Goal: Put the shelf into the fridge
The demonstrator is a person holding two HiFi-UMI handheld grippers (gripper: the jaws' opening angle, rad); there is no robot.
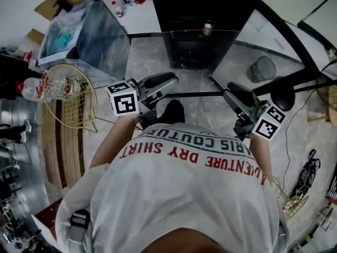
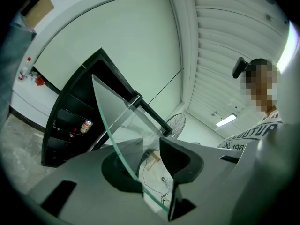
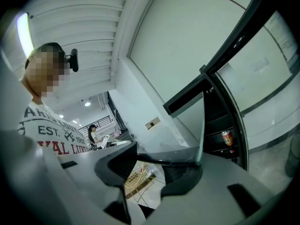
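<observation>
I hold a clear glass shelf level between both grippers, in front of my chest. My left gripper is shut on its left edge. My right gripper is shut on its right edge. In the left gripper view the pane runs between the dark pads of that gripper. In the right gripper view the pane's edge and dark trim sit in the jaws of that gripper. The black fridge stands open just ahead, with a can on an inner shelf.
A round yellow wire rack with a glass jar stands on the floor to the left. A glass-sided box is behind it. A mesh bin is right of the fridge. Cables lie at the right. A standing fan is beside the fridge.
</observation>
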